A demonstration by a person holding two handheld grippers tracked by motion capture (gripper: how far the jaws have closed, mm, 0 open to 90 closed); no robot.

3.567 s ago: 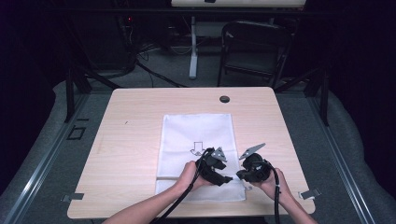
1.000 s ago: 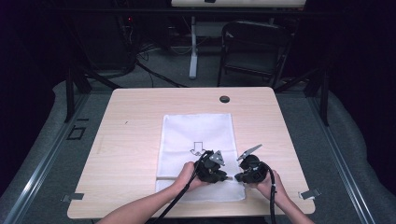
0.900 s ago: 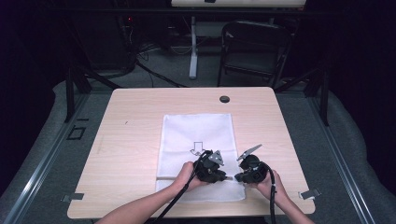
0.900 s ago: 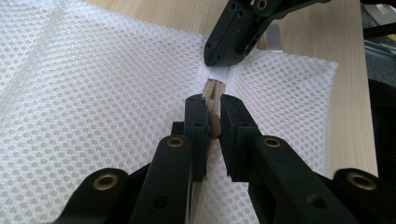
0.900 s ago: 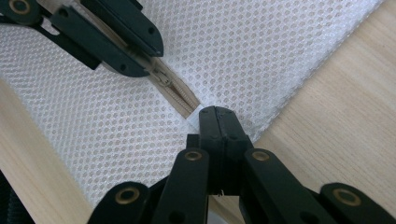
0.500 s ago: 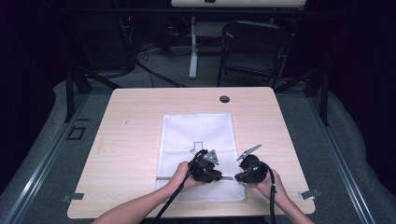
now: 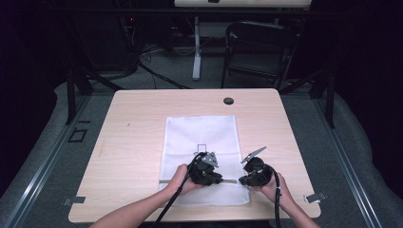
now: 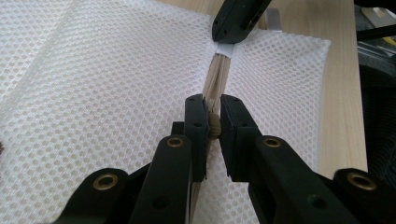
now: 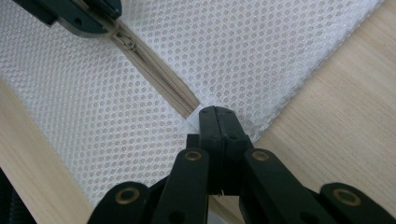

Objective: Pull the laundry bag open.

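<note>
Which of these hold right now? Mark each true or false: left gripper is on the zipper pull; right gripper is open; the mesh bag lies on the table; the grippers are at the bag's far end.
1. The left gripper is shut on the zipper pull: true.
2. The right gripper is open: false, it is shut on the zipper end tab.
3. The white mesh bag lies flat on the table: true.
4. Both grippers work at the bag's far end: false, they are at its near end, by the person.

Left gripper (image 7: 207,172) farther left along zipper (image 7: 228,180)
</note>
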